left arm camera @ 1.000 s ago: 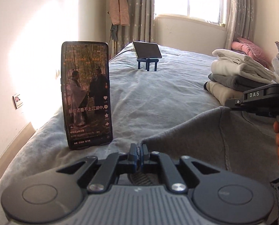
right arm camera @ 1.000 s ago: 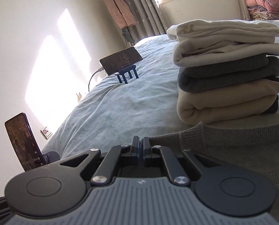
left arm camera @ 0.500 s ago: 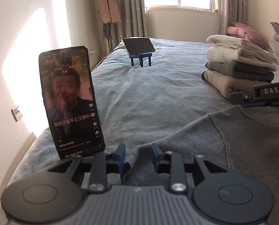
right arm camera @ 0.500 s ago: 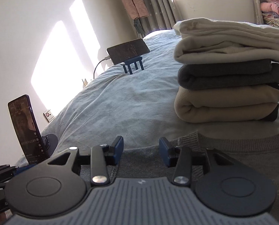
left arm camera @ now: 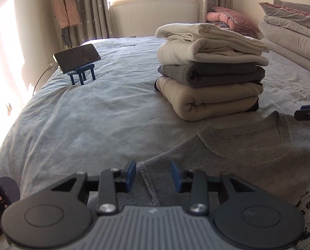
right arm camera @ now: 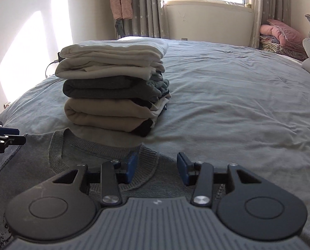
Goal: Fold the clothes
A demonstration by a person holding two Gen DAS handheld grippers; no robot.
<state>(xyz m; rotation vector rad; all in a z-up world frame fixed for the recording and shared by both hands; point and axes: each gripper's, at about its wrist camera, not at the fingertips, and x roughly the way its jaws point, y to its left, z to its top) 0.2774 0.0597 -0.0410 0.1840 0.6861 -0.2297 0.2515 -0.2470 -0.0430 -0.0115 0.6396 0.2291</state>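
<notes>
Both the left tongs [left arm camera: 153, 176] and right tongs [right arm camera: 157, 168] are standing part-open, having just been opening, gripping nothing, seemingly hovering over the grey sweater [left arm camera: 248, 158] lying on the bed [left arm camera: 92, 114].

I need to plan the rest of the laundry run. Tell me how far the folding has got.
Done: a stack of folded clothes sits on the bed. In hand: a grey sweater lies spread flat, neckline toward the stack. The left gripper and right gripper have just been opening; both stand open over its edge, gripping nothing. Left: fold the sweater and stack it.
</notes>
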